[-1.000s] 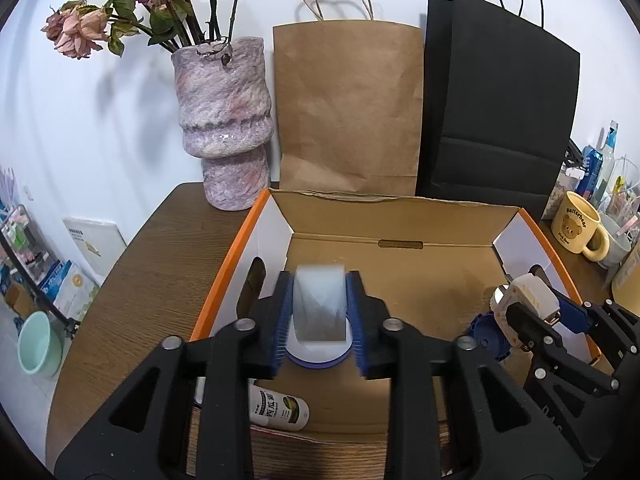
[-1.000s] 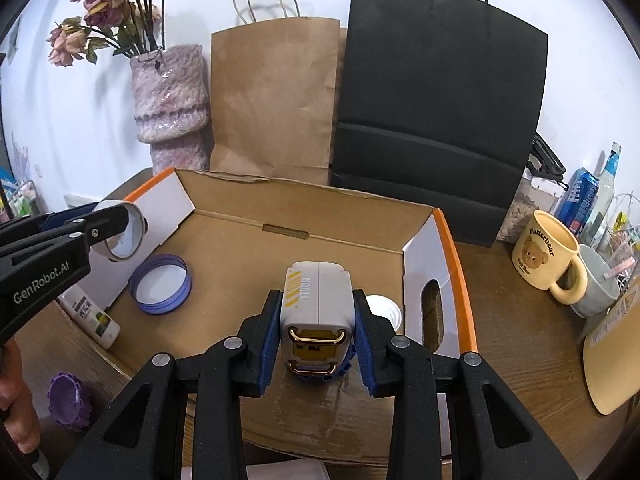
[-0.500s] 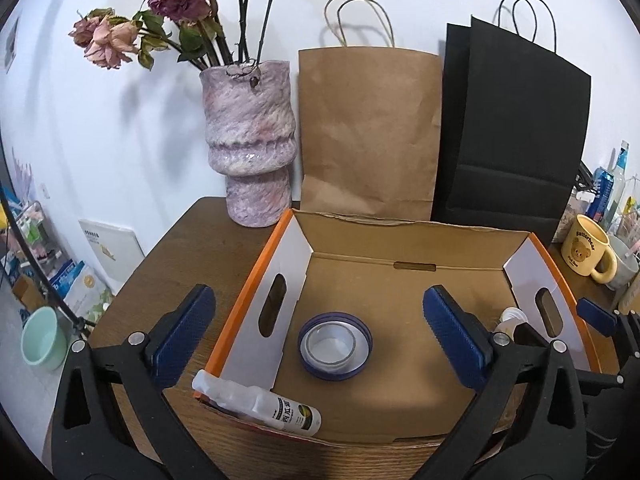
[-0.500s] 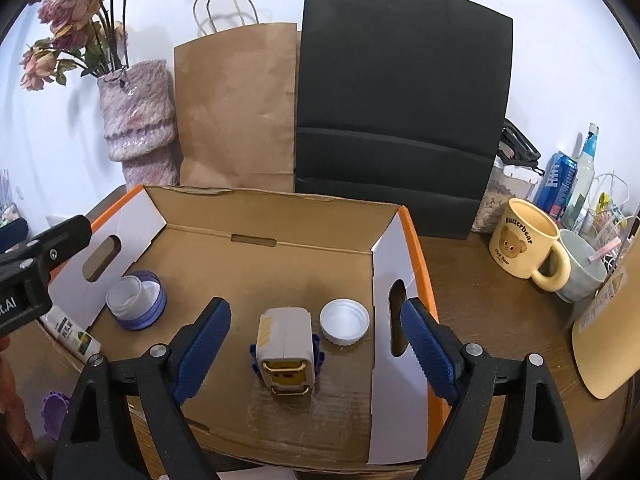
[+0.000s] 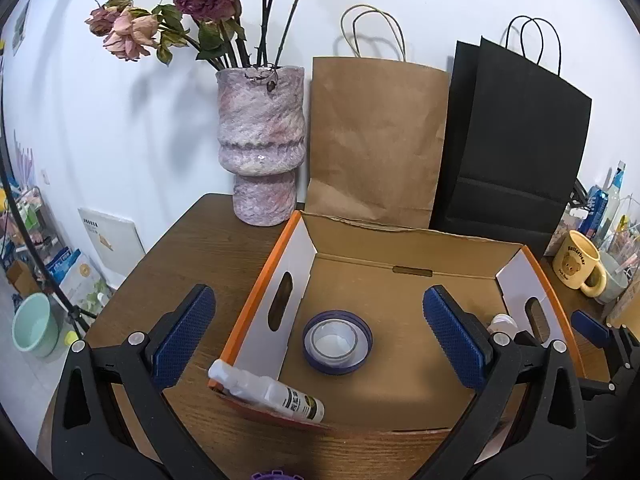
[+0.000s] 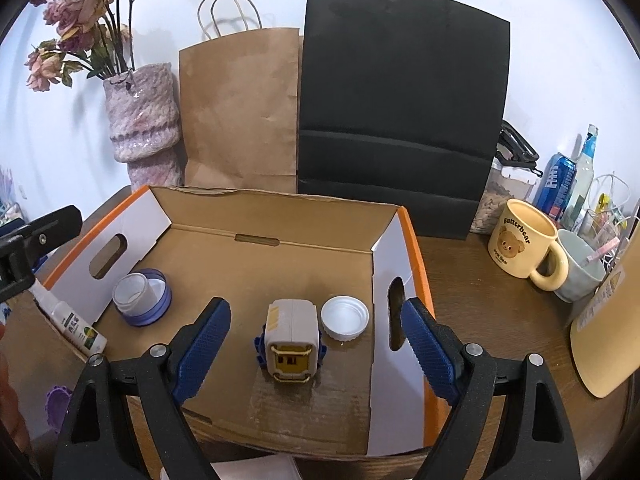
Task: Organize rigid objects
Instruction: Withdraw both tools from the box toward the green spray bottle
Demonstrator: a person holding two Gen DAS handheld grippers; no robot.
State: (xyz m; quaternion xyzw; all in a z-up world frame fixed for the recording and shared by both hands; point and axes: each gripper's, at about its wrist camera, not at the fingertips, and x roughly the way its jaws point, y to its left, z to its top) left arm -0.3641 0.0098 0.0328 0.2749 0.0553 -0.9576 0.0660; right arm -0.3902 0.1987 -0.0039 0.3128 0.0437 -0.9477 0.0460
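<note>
The toy (image 6: 292, 340) sits at six o'clock in the box (image 6: 416, 264), a white lid (image 6: 345, 317) at its three, the tape roll (image 5: 337, 341) at nine. Both the right gripper (image 6: 316, 354) and the left gripper (image 5: 320, 334) gape wide, empty. A bottle (image 5: 266, 394) leans half-hidden outside the box.

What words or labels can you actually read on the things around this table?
"Butterbear" on the yellow mug, above a bear drawing.
"Pink Bear" lower on the same mug, small and only roughly readable.
White spray bottle: printed label, too small to read.
Blue can: white lettering, blurred.
Board on the floor: a printed line, too small to read.
Grey and yellow toy: no readable text.
</note>
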